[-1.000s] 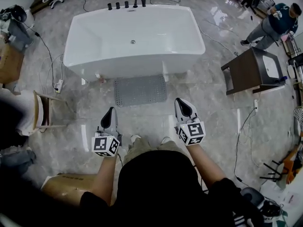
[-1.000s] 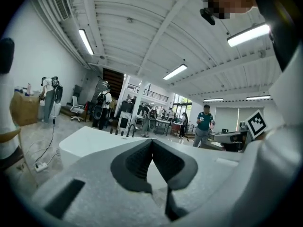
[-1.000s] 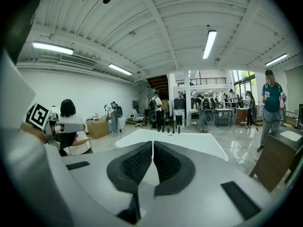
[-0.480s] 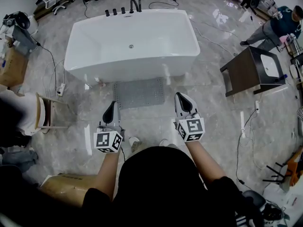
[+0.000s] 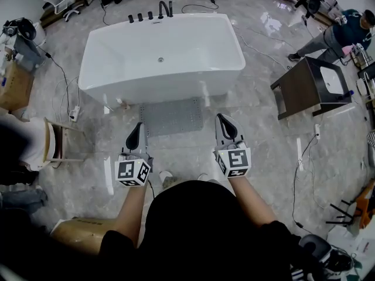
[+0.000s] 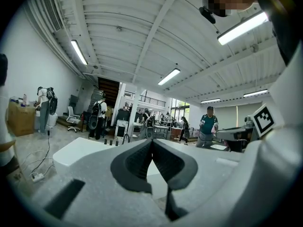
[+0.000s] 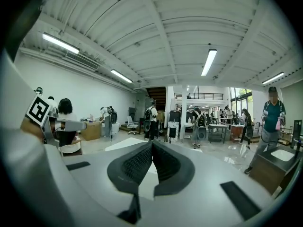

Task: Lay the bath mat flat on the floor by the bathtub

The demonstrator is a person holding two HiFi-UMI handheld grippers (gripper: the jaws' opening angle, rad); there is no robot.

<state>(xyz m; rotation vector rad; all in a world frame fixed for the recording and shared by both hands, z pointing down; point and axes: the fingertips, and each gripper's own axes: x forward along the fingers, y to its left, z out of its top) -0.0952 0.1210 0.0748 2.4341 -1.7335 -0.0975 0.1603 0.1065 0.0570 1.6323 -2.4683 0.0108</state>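
Grey bath mat [image 5: 171, 116] flat on floor [image 5: 263, 151] beside bathtub [image 5: 161, 57]; looks light, floppy, rubbery: pinch its corners. Left tongs [image 5: 138, 129], right tongs [image 5: 223, 122] closed, empty.

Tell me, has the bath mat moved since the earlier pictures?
No. The bath mat lies flat in the same place as before, its far edge along the near wall of the bathtub.

Left tool [image 5: 138, 127] jaws together, empty, right tool [image 5: 222, 119] the same, both pointing forward, level
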